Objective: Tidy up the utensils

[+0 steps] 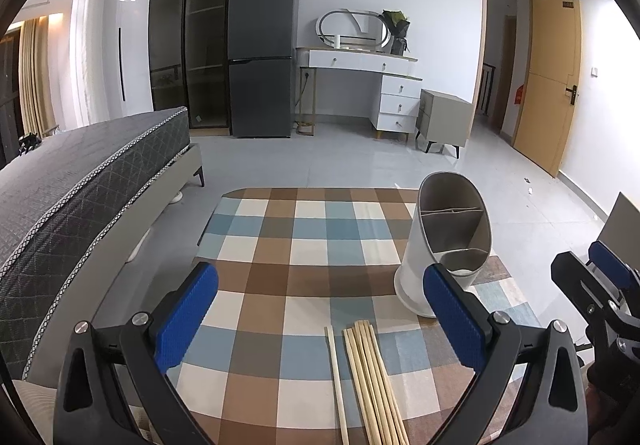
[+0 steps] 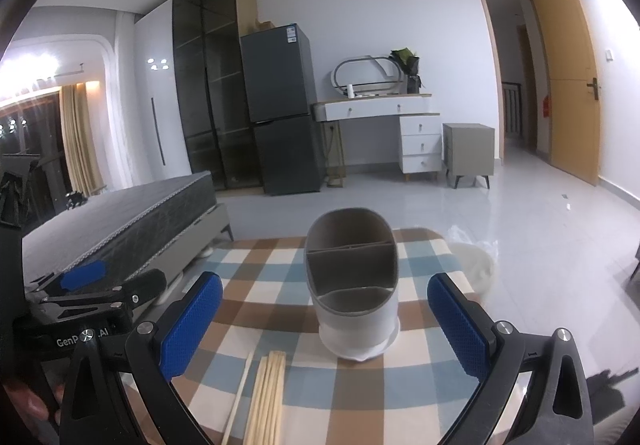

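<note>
A white utensil holder point(image 1: 444, 249) with grey divided compartments stands on the checked tablecloth point(image 1: 280, 245), empty as far as I see. It also shows in the right wrist view point(image 2: 354, 285), straight ahead. Several wooden chopsticks point(image 1: 372, 381) lie bundled on the cloth near the front edge, one apart to the left; in the right wrist view the chopsticks point(image 2: 266, 397) lie at lower left. My left gripper point(image 1: 320, 309) is open and empty above the chopsticks. My right gripper point(image 2: 324, 321) is open and empty, facing the holder.
A bed point(image 1: 80, 181) stands left of the table. A fridge point(image 1: 260, 53), a white dresser point(image 1: 376, 85) and a small cabinet point(image 1: 442, 121) line the far wall. An open door point(image 1: 552, 77) is at right. The right gripper shows in the left wrist view point(image 1: 600, 293).
</note>
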`<state>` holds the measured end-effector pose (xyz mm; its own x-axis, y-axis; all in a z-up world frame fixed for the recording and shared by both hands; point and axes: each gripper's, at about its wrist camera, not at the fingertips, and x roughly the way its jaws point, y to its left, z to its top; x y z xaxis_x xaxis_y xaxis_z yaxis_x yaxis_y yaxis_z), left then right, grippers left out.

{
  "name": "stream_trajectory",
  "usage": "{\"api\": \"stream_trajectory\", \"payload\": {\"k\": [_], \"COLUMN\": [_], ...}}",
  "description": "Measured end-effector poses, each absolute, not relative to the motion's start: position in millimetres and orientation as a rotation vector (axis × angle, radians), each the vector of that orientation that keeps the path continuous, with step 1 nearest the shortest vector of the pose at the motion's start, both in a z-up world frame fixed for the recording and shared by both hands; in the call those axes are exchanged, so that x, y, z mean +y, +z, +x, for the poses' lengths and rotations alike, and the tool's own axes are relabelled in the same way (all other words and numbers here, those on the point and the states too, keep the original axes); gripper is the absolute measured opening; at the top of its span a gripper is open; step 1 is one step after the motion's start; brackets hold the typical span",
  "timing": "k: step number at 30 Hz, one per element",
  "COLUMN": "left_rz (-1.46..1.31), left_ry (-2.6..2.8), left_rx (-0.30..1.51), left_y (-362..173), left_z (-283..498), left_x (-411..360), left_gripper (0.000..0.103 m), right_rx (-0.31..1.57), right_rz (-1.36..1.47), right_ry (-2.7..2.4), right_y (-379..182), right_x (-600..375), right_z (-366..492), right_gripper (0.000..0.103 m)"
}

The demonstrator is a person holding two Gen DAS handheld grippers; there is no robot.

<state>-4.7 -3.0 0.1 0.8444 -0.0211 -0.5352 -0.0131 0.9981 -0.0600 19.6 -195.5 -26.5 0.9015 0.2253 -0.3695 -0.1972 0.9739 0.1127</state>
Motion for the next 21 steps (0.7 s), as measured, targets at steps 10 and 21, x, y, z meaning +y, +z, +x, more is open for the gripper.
{"api": "stream_trajectory", "payload": {"k": [10,21], "left_rz": [-0.067,-0.071], "left_ry": [-0.009,-0.015], "left_rx": [0.567,0.571], "left_y": [2.0,1.6], "left_z": [-6.2,-6.0], "left_x": [-1.0,-0.2], "left_gripper": [0.100,0.100], "right_rx": [0.394,0.395], "right_rz": [0.069,0.072], "right_ry": [0.225,0.222], "right_y": [-26.3,-26.5], "right_x": [-194.9,-194.4], "right_z": [19.9,19.7], "right_gripper": [0.103,0.103]}}
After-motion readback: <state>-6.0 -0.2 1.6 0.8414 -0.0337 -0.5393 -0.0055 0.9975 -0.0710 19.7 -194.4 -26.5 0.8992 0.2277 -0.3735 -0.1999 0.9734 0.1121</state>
